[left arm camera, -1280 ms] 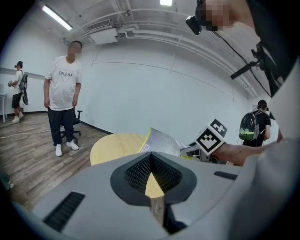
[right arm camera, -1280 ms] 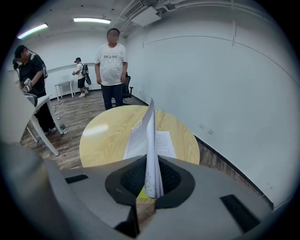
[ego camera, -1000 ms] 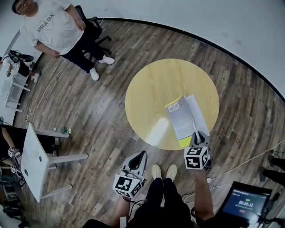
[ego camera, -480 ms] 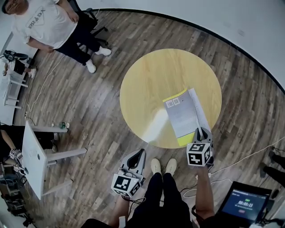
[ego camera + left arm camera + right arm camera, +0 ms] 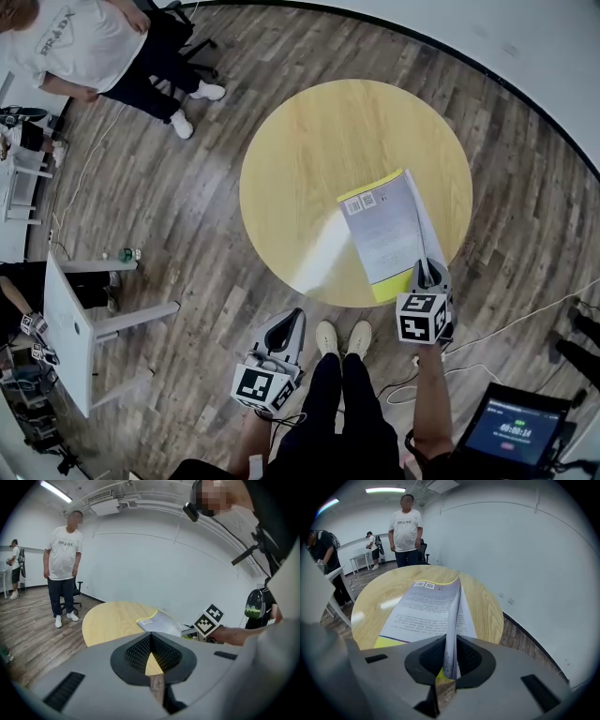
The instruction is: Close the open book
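My right claw [image 5: 450,641] is all but closed, pinched on a thin sheaf of pages [image 5: 453,609] that stands on edge between the 2 pads, running straight away from me up the middle of the right gripper view. The pages belong to the book [image 5: 382,230], which lies on the round yellow table [image 5: 309,150], in the lower right part of the tabletop in the head view, its near end close to the table's edge and touching my claw. To the left of the raised sheaf a printed face lies flat, with a yellow strip at its near and far ends and small barcode labels at the far end; to the right a narrower strip of white page shows. In the head view the right claw sits at the lower right rim of the table, its marker cube just below it. My left claw [image 5: 151,634] holds nothing: its pads meet at the tips, and only a wedge of tabletop shows between them. It hangs off the table over the wooden floor [image 5: 187,216], at the lower centre of the head view, left of my 2 pale shoes [image 5: 343,337]. A person in a white T-shirt [image 5: 75,42] stands at the upper left, well away from the table. A lit screen [image 5: 514,429] sits at the lower right corner.
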Tool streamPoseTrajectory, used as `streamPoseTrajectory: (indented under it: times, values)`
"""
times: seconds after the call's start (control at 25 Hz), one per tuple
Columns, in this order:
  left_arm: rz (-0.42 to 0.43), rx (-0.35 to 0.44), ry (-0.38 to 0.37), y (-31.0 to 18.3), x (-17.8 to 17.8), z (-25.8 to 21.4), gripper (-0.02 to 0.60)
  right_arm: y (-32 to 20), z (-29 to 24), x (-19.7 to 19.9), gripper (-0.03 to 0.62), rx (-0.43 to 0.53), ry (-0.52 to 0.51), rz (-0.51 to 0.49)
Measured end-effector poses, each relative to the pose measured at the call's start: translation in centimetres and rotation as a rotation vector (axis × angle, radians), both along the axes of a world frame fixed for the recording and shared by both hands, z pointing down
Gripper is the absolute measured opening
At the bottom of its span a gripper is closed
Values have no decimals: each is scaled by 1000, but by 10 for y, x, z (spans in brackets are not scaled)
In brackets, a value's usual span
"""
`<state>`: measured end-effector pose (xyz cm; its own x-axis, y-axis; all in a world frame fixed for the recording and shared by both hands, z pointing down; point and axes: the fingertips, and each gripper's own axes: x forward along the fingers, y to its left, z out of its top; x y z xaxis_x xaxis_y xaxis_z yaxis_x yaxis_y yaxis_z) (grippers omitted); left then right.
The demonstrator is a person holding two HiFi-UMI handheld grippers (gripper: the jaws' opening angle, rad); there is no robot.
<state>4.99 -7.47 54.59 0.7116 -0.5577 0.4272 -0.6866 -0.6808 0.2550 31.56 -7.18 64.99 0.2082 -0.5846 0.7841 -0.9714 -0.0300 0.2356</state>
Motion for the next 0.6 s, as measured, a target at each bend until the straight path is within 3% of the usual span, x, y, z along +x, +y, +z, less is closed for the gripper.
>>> streamPoseTrajectory:
  times: [0.6]
  values:
    - [13,-4,3,-1,-1,1,-2,1,-1,3,71,-10,37,3]
